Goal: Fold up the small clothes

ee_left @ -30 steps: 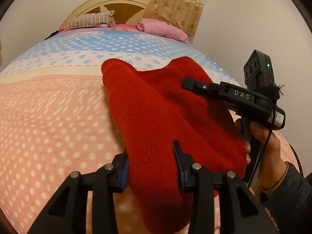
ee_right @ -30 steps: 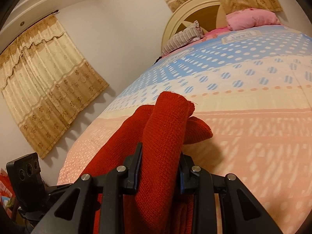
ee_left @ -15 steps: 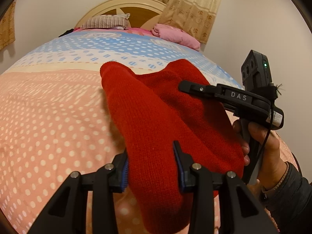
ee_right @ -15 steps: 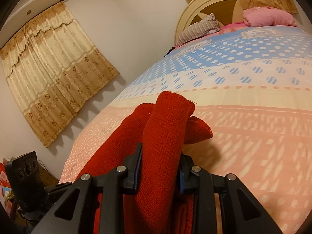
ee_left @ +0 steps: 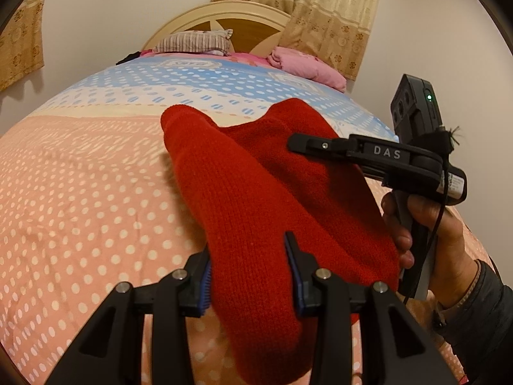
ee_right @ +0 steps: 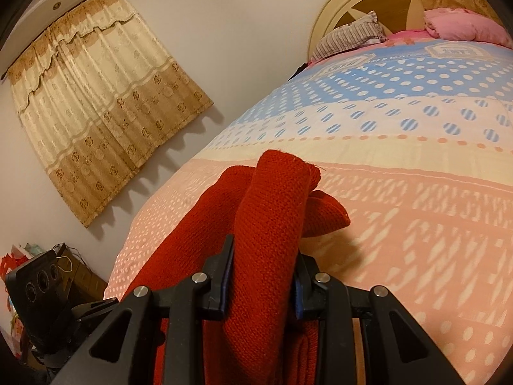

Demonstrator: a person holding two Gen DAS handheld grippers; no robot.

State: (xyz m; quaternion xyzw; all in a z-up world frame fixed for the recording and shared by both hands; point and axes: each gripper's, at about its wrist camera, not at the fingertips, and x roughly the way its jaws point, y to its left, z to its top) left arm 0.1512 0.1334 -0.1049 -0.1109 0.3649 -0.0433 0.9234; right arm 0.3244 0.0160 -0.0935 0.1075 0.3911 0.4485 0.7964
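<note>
A red knitted garment (ee_left: 256,199) hangs above the dotted bedspread (ee_left: 80,192), held up between both grippers. My left gripper (ee_left: 248,266) is shut on a thick bunch of its near edge, and the cloth droops below the blue pads. In the right wrist view my right gripper (ee_right: 261,269) is shut on another bunched fold of the red garment (ee_right: 272,211), which rises past the fingertips. The right gripper's body (ee_left: 378,157), held by a hand (ee_left: 436,240), reaches over the garment from the right.
The bed's headboard (ee_left: 224,22) is at the far end with a striped pillow (ee_left: 195,41) and a pink bundle (ee_left: 304,64). Curtains (ee_right: 96,102) hang on the wall left of the bed. The left gripper's camera unit (ee_right: 38,288) shows low at left.
Both grippers have travelled sideways along the bed with the red garment still held; the headboard and curtains have shifted in both views. The grips have not changed.
</note>
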